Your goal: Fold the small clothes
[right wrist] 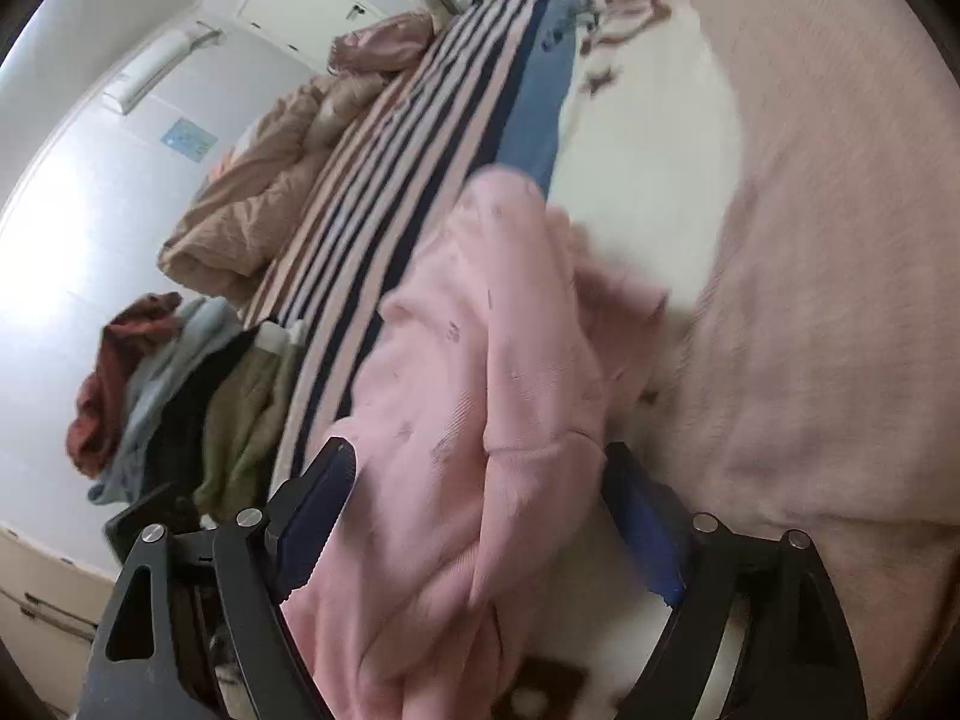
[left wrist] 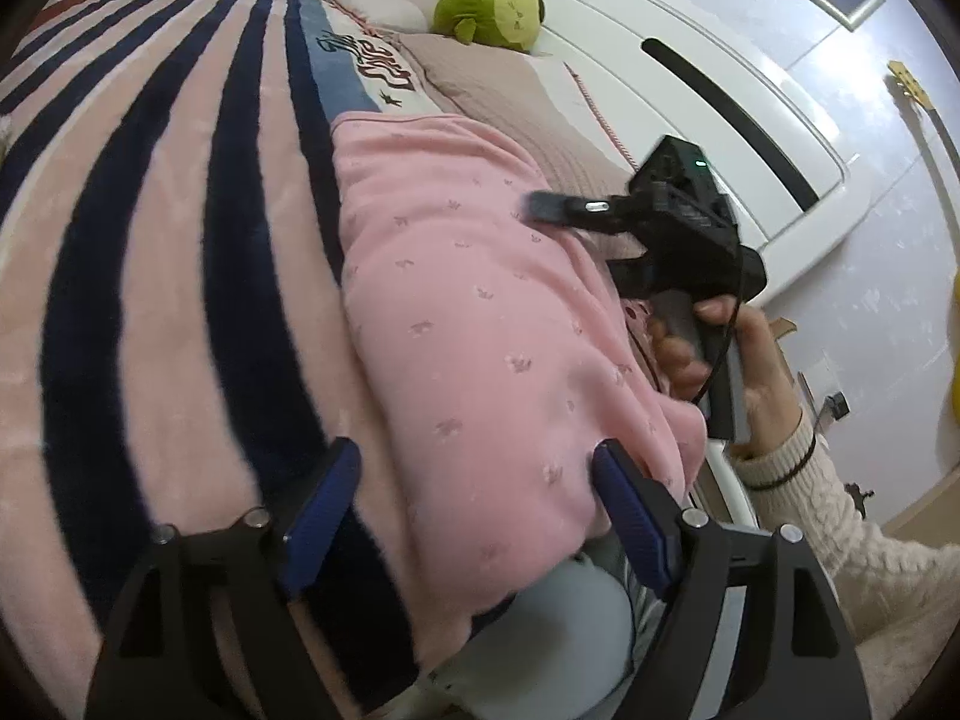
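Out on the left lies the navy-and-pink striped blanket [left wrist: 150, 252], and spread across it is the pink printed garment [left wrist: 480, 312], laid flat on the bed, likely so it can be folded. The left gripper [left wrist: 480, 480] stands wide open with nothing in it, its right pad touching the garment's near edge while the cloth runs between the jaws. The right gripper [right wrist: 474, 480] is just as wide, bunched pink cloth heaped loose between its jaws, unpinched.
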`<state>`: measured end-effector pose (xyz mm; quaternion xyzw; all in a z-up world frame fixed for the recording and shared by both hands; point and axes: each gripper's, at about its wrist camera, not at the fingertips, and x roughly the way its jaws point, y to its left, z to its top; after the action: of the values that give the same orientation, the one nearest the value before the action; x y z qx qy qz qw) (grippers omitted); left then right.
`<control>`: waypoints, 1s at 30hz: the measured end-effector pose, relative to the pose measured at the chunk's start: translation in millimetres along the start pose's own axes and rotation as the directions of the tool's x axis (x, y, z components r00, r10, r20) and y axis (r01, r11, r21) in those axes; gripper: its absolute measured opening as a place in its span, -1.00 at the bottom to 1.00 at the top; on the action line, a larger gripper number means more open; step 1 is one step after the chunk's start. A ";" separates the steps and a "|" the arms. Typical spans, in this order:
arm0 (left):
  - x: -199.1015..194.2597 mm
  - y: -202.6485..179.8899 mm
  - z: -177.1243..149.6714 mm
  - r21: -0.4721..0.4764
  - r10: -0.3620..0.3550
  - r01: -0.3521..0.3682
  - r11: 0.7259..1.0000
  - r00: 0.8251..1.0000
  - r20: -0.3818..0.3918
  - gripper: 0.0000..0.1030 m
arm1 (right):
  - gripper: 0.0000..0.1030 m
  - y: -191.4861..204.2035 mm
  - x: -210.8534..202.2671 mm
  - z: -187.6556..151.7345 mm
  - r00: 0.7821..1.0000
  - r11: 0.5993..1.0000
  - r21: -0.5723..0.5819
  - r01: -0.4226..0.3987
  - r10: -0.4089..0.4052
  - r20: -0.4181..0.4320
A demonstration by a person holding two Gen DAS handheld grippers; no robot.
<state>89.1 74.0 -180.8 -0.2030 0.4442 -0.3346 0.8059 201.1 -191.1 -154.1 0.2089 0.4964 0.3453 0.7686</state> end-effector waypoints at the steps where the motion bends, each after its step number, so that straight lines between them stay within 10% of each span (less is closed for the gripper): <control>1: 5.8 -4.5 2.0 0.005 0.002 -0.002 1.000 1.000 -0.014 -0.27 | -0.05 0.1 9.1 0.3 1.000 1.000 0.007 0.007 -0.007 0.005; 3: 5.1 -12.0 11.3 0.000 0.033 -0.033 0.999 0.999 0.004 -0.39 | -0.33 5.9 14.9 1.7 0.999 0.999 0.000 0.037 -0.037 0.012; 10: -99.1 -90.1 68.8 0.201 0.108 -0.149 0.968 0.973 0.205 -0.42 | -0.37 100.3 -42.9 29.3 0.982 0.986 -0.155 -0.055 0.081 0.169; 16: -236.1 -145.0 101.3 0.268 0.172 -0.290 0.919 0.904 0.390 -0.42 | -0.37 252.4 -82.7 64.1 0.930 0.931 -0.344 -0.127 0.232 0.284; 25: -409.2 -113.1 81.6 0.063 0.309 -0.413 0.908 0.766 0.564 -0.42 | -0.36 460.8 -23.9 81.6 0.927 0.840 -0.510 -0.185 0.321 0.194; 30: -437.7 -24.7 49.0 -0.151 0.407 -0.385 0.911 0.770 0.491 -0.40 | -0.34 507.0 85.8 72.3 0.985 0.860 -0.492 -0.139 0.172 0.023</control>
<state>-45.1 373.3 114.3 -0.2030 0.2535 -0.0821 0.9422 125.8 215.6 159.8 0.0588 0.3489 0.5130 0.7820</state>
